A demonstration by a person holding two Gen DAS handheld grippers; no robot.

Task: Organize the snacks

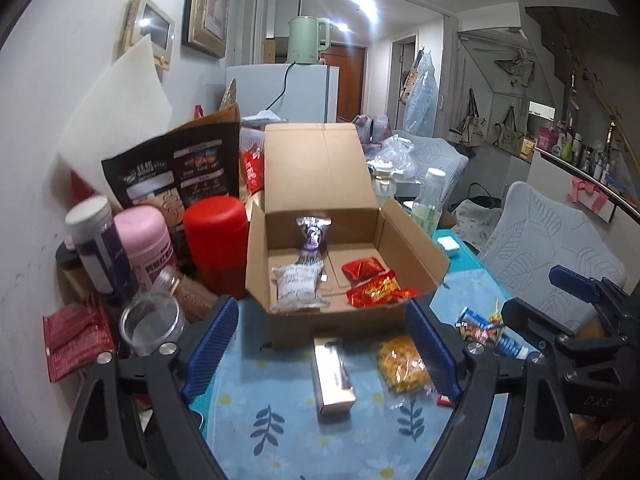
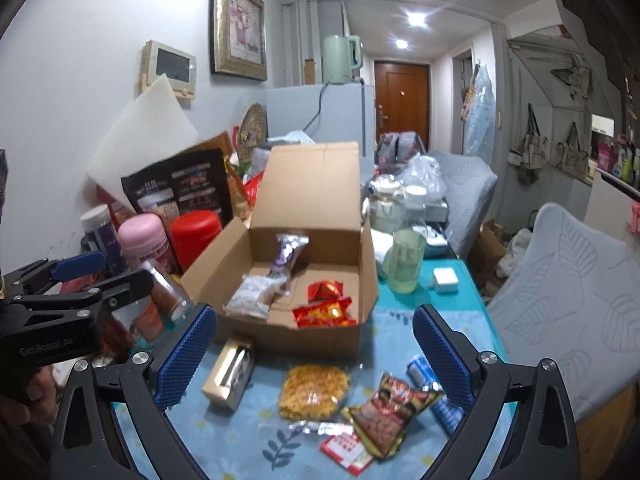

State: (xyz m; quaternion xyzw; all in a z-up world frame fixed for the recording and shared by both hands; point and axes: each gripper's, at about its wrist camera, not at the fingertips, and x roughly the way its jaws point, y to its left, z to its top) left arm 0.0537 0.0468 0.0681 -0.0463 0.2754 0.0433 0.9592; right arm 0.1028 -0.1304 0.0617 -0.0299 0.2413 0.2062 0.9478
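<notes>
While open, box [image 1: 340, 248] beyond hand-held gripper [image 1: 320, 340]

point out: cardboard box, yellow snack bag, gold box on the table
cardboard box [image 2: 280, 340]: right wrist view, bare front wall.
yellow snack bag [image 2: 314, 394]: right wrist view, middle of the bag.
gold box [image 1: 334, 378]: left wrist view, its top face.

A red jar [image 1: 218, 242] stands next to a pink jar [image 1: 146, 246] by the white wall. A clear empty cup [image 1: 150, 322] sits in front of them. A green kettle [image 1: 306, 40] stands on top of a white fridge [image 1: 288, 90]. Two picture frames [image 2: 239, 26] hang on the wall. A gray chair [image 2: 572, 300] is at the right. A brown door [image 2: 401, 98] is far back.
</notes>
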